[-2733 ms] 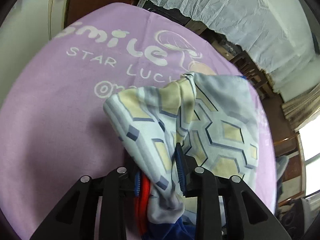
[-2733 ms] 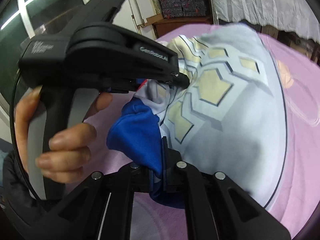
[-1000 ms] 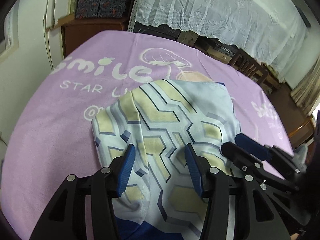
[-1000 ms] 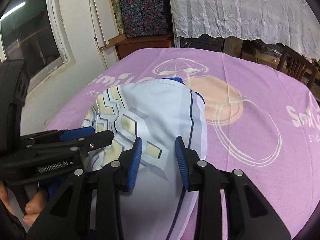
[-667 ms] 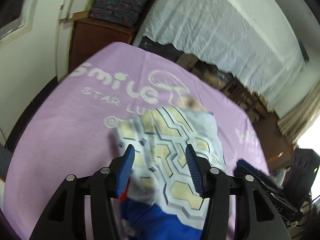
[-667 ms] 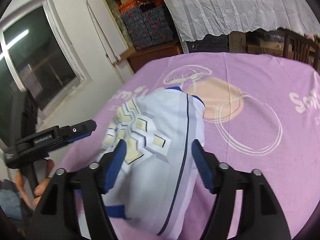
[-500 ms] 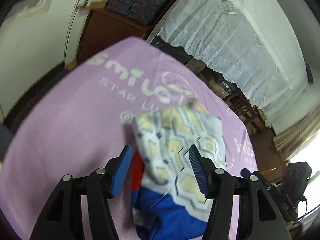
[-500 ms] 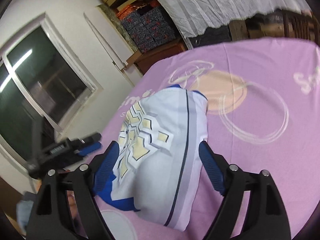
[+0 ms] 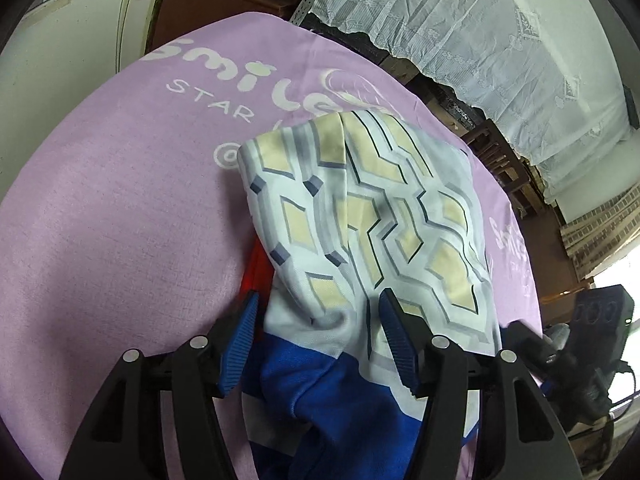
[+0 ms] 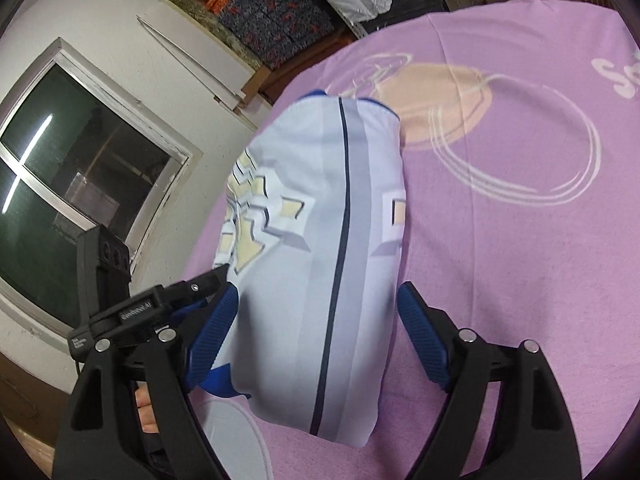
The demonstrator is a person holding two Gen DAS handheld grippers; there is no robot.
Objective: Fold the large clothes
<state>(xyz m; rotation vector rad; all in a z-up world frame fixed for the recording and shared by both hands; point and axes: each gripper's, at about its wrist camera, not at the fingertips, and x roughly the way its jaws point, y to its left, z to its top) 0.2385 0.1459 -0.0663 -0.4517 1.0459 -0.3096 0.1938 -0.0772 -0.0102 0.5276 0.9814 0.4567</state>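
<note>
Both claws (image 9: 316,340) (image 10: 316,344) released the folded garment (image 9: 372,208), now gaping; "Smile STAR" sheet (image 9: 120,200) beneath.

A lived-in home room — lace curtain (image 9: 460,28), stacked boxes (image 10: 276,20), purple printed bedsheet (image 10: 520,200).

Two black plastic grippers, left gripper (image 9: 316,340) and right gripper (image 10: 318,336), each with ribbed blue pads (image 10: 210,336) on angular open-framed fingers and round silver screws (image 9: 440,342) at the joints. Small white lettering printed along one black body; thin black cable (image 9: 624,396) trailing behind the other.
</note>
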